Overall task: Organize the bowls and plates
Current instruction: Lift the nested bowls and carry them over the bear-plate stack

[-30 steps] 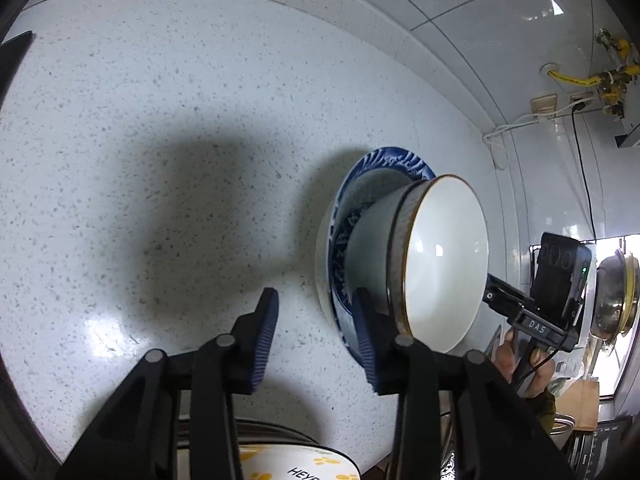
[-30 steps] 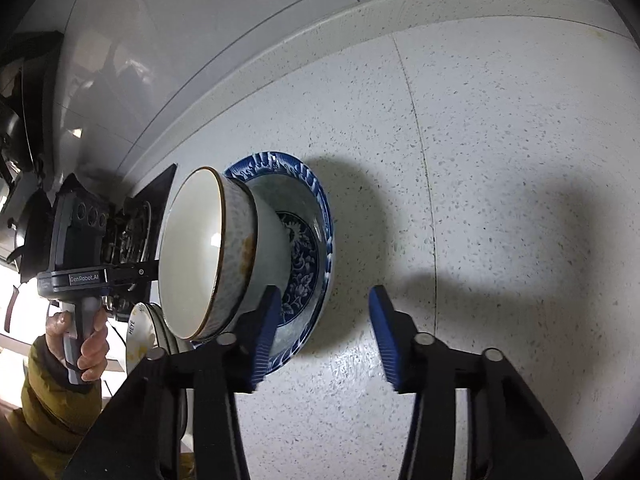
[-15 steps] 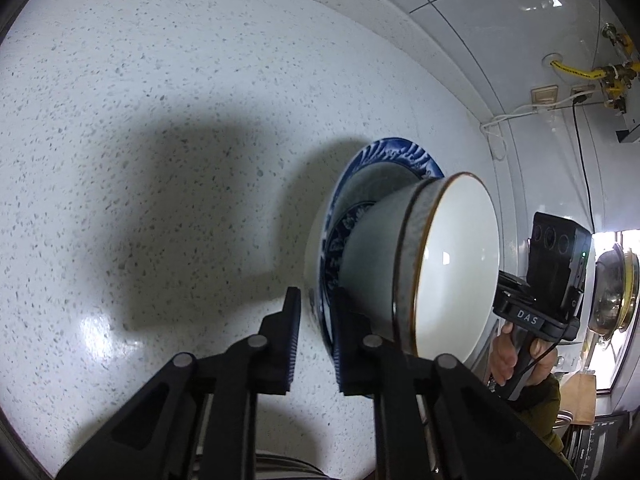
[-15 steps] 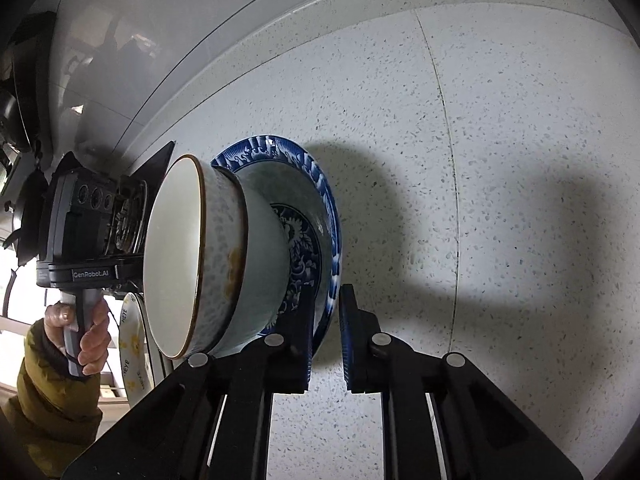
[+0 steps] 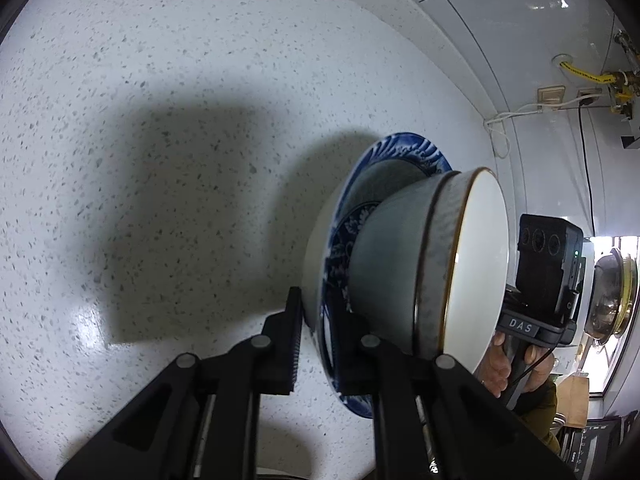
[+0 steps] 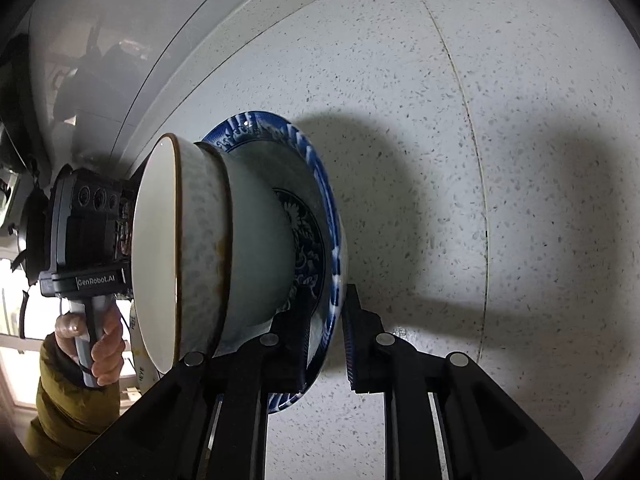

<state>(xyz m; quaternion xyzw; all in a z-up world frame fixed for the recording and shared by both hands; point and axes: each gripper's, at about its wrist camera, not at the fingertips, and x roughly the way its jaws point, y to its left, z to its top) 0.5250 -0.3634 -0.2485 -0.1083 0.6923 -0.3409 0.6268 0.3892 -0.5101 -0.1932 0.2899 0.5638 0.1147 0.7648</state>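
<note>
- Left wrist view: the left gripper (image 5: 316, 340) has its two black fingers clamped on the near rim of a blue-and-white plate (image 5: 404, 150), one finger behind the rim and one on its patterned face. The plate lies on a speckled white counter (image 5: 160, 80). Two white bowls (image 5: 404, 256), one nested in the other, stand in the plate's middle; the inner bowl has a thin brown rim. Beyond the bowls, a hand (image 5: 504, 364) grips the handle of the other device. A tiled wall (image 5: 520, 20) rises behind.
- Right wrist view: the right gripper (image 6: 326, 344) pinches the same plate (image 6: 260, 128) at its opposite near rim, fingers closed on either side of the edge. The stacked bowls (image 6: 224, 252) sit inside the plate. To the left, a hand (image 6: 104, 356) in an olive sleeve (image 6: 60, 408) holds the left device.
</note>
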